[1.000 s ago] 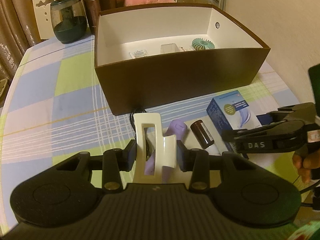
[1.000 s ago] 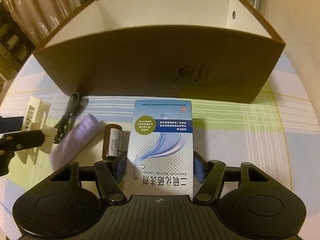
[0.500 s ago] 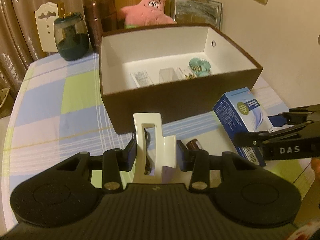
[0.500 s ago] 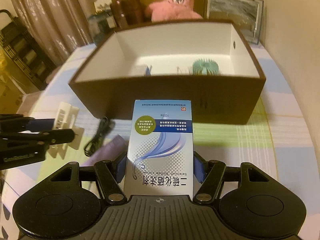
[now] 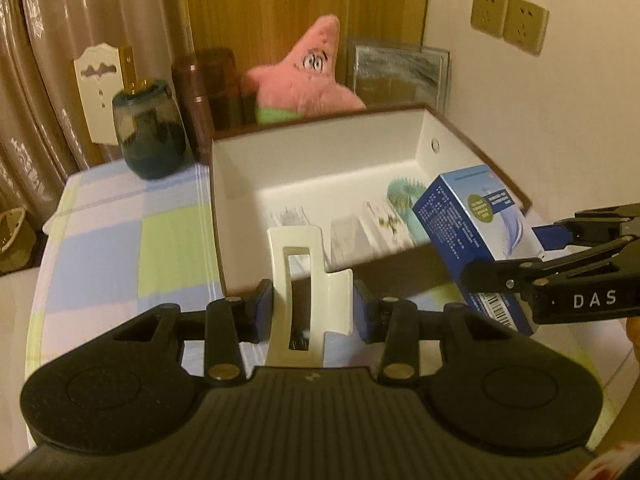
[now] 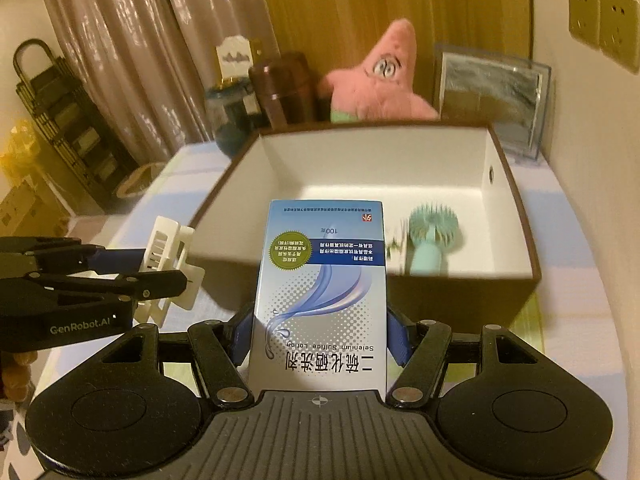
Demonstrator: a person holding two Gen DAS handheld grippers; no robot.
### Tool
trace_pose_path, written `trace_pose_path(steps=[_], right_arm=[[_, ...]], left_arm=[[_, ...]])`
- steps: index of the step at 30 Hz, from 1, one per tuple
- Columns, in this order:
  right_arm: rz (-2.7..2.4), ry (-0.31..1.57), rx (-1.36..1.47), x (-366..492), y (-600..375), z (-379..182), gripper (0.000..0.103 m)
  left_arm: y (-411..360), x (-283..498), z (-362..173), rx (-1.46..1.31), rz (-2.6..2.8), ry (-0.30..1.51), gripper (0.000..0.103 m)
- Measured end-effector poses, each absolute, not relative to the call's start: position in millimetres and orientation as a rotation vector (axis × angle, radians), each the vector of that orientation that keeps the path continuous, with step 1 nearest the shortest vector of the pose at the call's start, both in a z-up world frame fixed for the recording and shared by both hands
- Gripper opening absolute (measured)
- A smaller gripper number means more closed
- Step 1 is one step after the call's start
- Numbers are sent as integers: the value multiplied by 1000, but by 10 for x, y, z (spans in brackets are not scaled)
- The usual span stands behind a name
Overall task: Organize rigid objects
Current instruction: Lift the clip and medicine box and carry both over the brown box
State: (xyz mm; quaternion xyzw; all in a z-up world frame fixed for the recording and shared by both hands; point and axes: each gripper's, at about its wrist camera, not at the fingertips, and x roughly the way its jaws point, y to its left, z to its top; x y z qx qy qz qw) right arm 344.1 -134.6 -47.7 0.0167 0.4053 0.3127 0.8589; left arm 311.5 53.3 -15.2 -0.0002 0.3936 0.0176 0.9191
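My left gripper is shut on a white hair claw clip, held in the air just in front of the brown box's near wall. My right gripper is shut on a blue and white medicine carton, lifted before the same box. Inside the white-lined box lie a teal round brush and a few small packets. Each gripper shows in the other's view: the right gripper with the carton, the left gripper with the clip.
Behind the box stand a pink star plush, a brown flask, a dark glass jar and a framed picture. The checked tablecloth spreads to the left. A wall with sockets is on the right.
Both grippers have risen with their loads, so the views now look down into the box. The purple item, brown bottle and cable on the table have dropped out of sight.
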Motion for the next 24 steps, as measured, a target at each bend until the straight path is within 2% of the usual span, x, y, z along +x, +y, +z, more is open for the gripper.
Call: trace_pose_path(steps=[10,24], right_arm=[[646,791,22,4089,-1147,-301,65],[613,875,17,4888,-912,-712,65]], left_arm=[[630,3735,-35,20,40,779,38],[842,4604,-399,-5,37,876,38]])
